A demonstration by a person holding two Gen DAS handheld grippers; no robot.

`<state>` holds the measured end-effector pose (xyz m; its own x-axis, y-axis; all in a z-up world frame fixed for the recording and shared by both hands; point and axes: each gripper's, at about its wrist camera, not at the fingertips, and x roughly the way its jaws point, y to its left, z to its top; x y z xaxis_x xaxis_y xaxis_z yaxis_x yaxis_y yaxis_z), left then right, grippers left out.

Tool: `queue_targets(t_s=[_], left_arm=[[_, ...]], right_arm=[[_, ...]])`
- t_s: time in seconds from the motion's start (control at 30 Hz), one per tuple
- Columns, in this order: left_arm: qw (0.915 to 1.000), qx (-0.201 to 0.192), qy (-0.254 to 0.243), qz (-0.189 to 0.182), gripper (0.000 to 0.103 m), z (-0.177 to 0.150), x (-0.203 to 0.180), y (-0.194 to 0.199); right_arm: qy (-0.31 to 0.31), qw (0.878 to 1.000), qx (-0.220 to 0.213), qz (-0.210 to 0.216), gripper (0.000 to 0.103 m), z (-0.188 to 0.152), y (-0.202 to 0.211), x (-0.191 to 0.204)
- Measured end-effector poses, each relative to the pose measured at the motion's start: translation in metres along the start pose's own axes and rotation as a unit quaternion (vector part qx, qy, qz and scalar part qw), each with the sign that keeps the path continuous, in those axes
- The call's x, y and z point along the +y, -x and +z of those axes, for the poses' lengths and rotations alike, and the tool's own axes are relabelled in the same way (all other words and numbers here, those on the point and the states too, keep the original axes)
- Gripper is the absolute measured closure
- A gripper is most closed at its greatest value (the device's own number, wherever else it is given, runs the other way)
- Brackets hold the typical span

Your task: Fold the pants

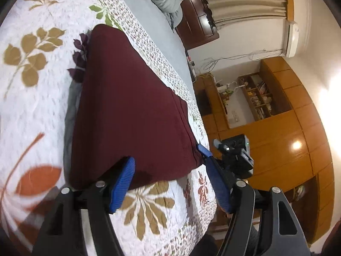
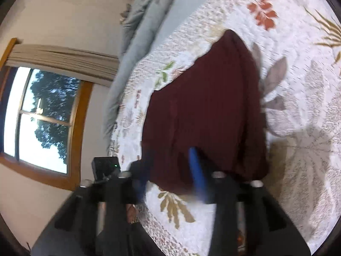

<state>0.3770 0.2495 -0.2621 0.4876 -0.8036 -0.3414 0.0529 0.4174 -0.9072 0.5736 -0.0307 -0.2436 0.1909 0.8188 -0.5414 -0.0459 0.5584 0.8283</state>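
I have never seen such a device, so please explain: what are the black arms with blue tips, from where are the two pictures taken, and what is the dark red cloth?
There is no robot: a person holds a two-finger tool in each hand, each carrying a wide-angle camera that looks along its jaws. One picture comes from the left gripper, the other from the right gripper. Dark red pants, already partly folded, lie on a leaf-patterned bedspread. The left jaws stand open around the near edge of the pants and hold nothing. The right view is blurred, so whether it grips the cloth is unclear.
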Motion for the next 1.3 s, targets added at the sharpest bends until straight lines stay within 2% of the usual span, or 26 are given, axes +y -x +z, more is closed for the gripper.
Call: queue_targets(t_s=[0.03,0.07,0.1,0.13,0.17,0.2,0.27,0.3,0.37,0.47,0.57,0.63,0.67,0.77,0.9,1.03,1.07,1.1,1.13,1.17,1.23,1.3], left_arm=[[0.9999,-0.005,-0.004,0.011,0.033,-0.004,-0.006,0.005],[0.9996,-0.010,-0.008,0.026,0.029,-0.007,-0.013,0.008],[0.9989,-0.016,-0.012,0.043,0.022,-0.011,-0.020,0.013],[0.9970,-0.025,-0.019,0.071,0.020,-0.018,-0.032,0.021],[0.9943,-0.033,-0.027,0.098,0.018,-0.025,-0.041,0.027],[0.9901,-0.042,-0.040,0.128,0.017,-0.033,-0.054,0.034],[0.9714,-0.066,-0.099,0.206,0.015,-0.064,-0.093,0.054],[0.9633,-0.071,-0.117,0.231,0.015,-0.073,-0.106,0.058],[0.9308,-0.092,-0.179,0.305,0.015,-0.112,-0.153,0.072],[0.9033,-0.126,-0.236,0.335,0.013,-0.162,-0.205,0.092],[0.8792,-0.157,-0.258,0.368,0.013,-0.207,-0.247,0.110],[0.8776,-0.164,-0.256,0.371,0.012,-0.227,-0.265,0.121],[0.8785,-0.167,-0.250,0.371,0.012,-0.239,-0.274,0.128],[0.8893,-0.169,-0.235,0.354,0.012,-0.263,-0.296,0.148],[0.8872,-0.157,-0.263,0.345,0.012,-0.292,-0.329,0.173],[0.8905,-0.180,-0.237,0.344,0.012,-0.313,-0.341,0.200],[0.8860,-0.193,-0.235,0.350,0.012,-0.318,-0.343,0.206],[0.8759,-0.208,-0.237,0.365,0.012,-0.324,-0.346,0.211],[0.8707,-0.213,-0.238,0.374,0.012,-0.327,-0.348,0.213],[0.8692,-0.213,-0.239,0.377,0.012,-0.329,-0.349,0.214],[0.8738,-0.210,-0.239,0.368,0.012,-0.333,-0.350,0.216],[0.8676,-0.216,-0.241,0.377,0.012,-0.335,-0.354,0.216]], right_arm=[[-0.003,1.000,0.001,-0.014,0.065,-0.002,0.003,-0.004],[-0.014,1.000,0.004,-0.025,0.076,-0.003,0.001,-0.009],[-0.030,0.999,0.002,-0.032,0.080,-0.005,0.001,-0.015],[-0.050,0.998,-0.005,-0.029,0.080,-0.007,0.007,-0.021],[-0.057,0.998,-0.010,-0.030,0.073,-0.010,0.011,-0.020],[-0.057,0.997,-0.018,-0.039,0.055,-0.014,0.015,-0.015],[-0.035,0.995,-0.041,-0.081,0.036,-0.030,0.032,0.008],[-0.017,0.994,-0.050,-0.100,0.026,-0.041,0.041,0.022],[0.035,0.986,-0.070,-0.149,0.015,-0.078,0.058,0.061],[0.105,0.966,-0.105,-0.214,0.008,-0.148,0.083,0.110],[0.144,0.939,-0.133,-0.283,0.005,-0.217,0.099,0.144],[0.154,0.914,-0.165,-0.337,0.003,-0.259,0.107,0.162],[0.157,0.907,-0.174,-0.349,0.003,-0.275,0.111,0.170],[0.184,0.906,-0.187,-0.333,0.003,-0.325,0.130,0.199],[0.214,0.889,-0.217,-0.342,0.003,-0.371,0.154,0.234],[0.252,0.874,-0.245,-0.335,0.003,-0.407,0.175,0.268],[0.261,0.873,-0.249,-0.330,0.003,-0.413,0.178,0.274],[0.269,0.870,-0.253,-0.327,0.003,-0.421,0.181,0.282],[0.276,0.868,-0.256,-0.325,0.003,-0.426,0.183,0.288],[0.283,0.867,-0.256,-0.320,0.003,-0.431,0.184,0.293],[0.288,0.868,-0.254,-0.314,0.003,-0.435,0.186,0.298],[0.290,0.870,-0.252,-0.310,0.003,-0.436,0.186,0.301]])
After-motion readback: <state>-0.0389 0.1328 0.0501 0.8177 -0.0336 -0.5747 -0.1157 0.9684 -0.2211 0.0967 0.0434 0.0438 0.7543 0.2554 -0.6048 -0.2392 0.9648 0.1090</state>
